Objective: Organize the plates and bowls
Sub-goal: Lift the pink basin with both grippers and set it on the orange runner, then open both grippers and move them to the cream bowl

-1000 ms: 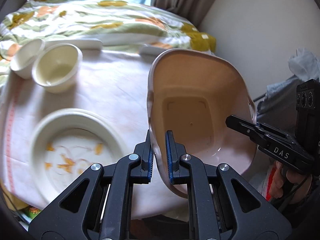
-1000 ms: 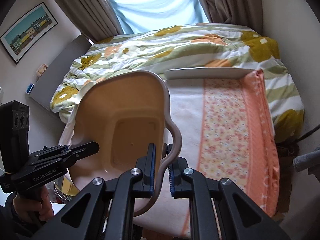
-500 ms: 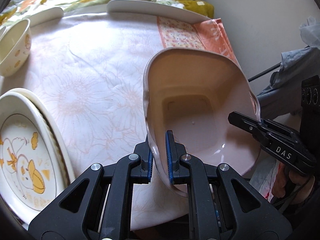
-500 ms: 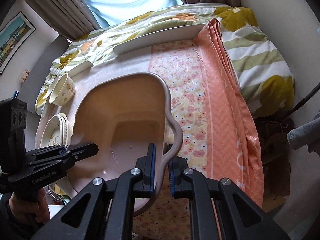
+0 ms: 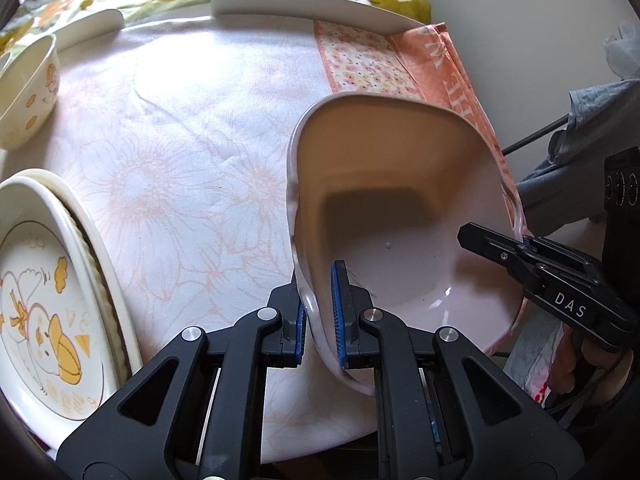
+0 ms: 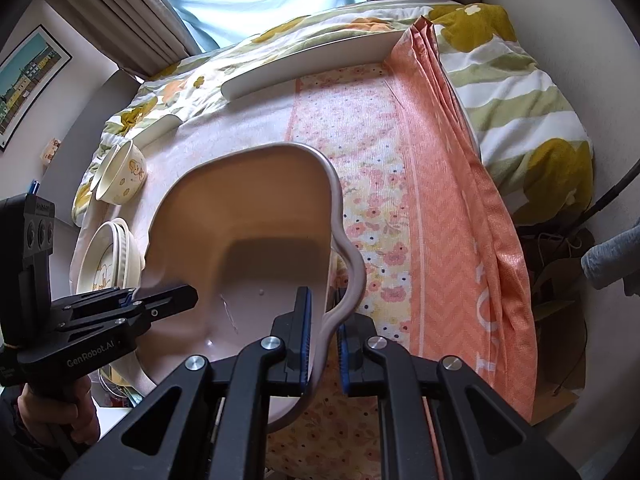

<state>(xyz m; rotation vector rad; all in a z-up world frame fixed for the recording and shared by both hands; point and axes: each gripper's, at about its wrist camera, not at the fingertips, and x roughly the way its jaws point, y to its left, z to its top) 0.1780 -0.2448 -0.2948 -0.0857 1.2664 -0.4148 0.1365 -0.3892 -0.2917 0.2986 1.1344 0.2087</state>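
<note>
A deep pinkish-beige dish (image 5: 400,200) with wavy handles hangs low over the near right part of the cloth-covered table (image 5: 180,140); I cannot tell whether it touches. My left gripper (image 5: 319,314) is shut on its left rim. My right gripper (image 6: 323,338) is shut on the right handle of the dish (image 6: 248,220). Each gripper shows in the other's view, the right gripper (image 5: 520,250) and the left gripper (image 6: 134,300). A stack of duck-print plates (image 5: 44,312) (image 6: 106,264) sits at the near left. Farther back stands a cream bowl (image 5: 28,92) (image 6: 120,178).
An orange floral cloth (image 6: 440,220) covers the table's right side and drops over its edge. White curved rails (image 5: 304,4) line the back edge, with a flowered quilt (image 6: 520,92) behind. Grey clothing (image 5: 592,120) lies right of the table. A hand (image 6: 44,412) grips the left handle.
Both grippers have come down and to the right with the dish, from well above the table to just over its right part. Their grip is unchanged. The plates now lie at the left edge of view.
</note>
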